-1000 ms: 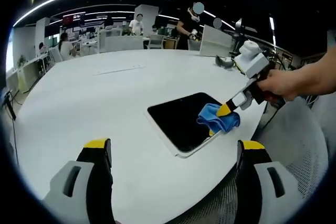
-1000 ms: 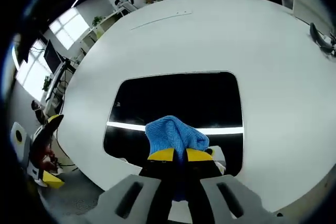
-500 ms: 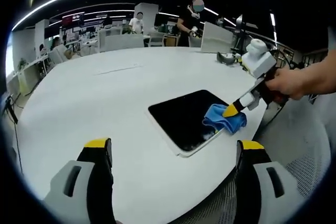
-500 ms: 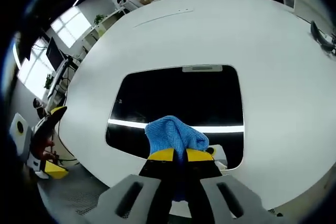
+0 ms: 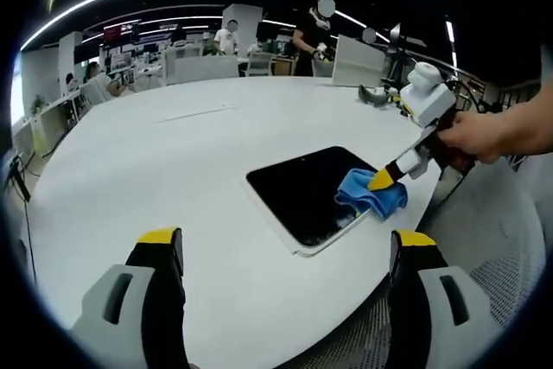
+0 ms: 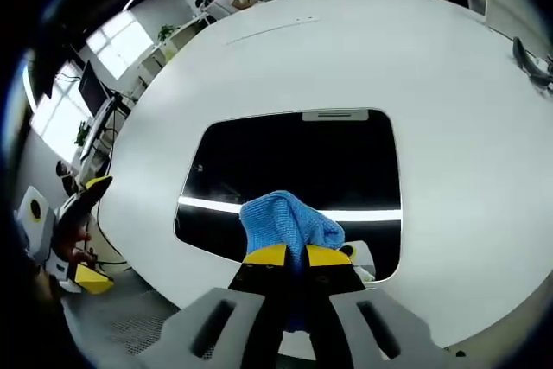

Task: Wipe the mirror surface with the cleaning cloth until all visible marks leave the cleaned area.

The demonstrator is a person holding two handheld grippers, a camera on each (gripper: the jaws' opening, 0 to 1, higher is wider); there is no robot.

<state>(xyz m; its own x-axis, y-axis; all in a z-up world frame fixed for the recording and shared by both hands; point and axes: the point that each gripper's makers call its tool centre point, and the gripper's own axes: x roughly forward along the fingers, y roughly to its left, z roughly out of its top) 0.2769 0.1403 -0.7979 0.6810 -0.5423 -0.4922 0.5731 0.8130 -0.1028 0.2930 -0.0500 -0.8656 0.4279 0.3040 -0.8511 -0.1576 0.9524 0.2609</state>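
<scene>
A dark rectangular mirror with a pale rim lies flat near the edge of the white round table. My right gripper is shut on a blue cleaning cloth, which rests on the mirror's near side in the right gripper view. A hand holds that gripper at the right of the left gripper view. My left gripper is open and held above the table short of the mirror, with nothing between its fingers.
A grey mesh chair stands beyond the table's edge on the right. A dark object lies on the far side of the table. Desks, monitors and people fill the office behind.
The cloth and right gripper moved along the mirror's right end, a short way from the near corner toward the far edge. The left gripper has stayed still.
</scene>
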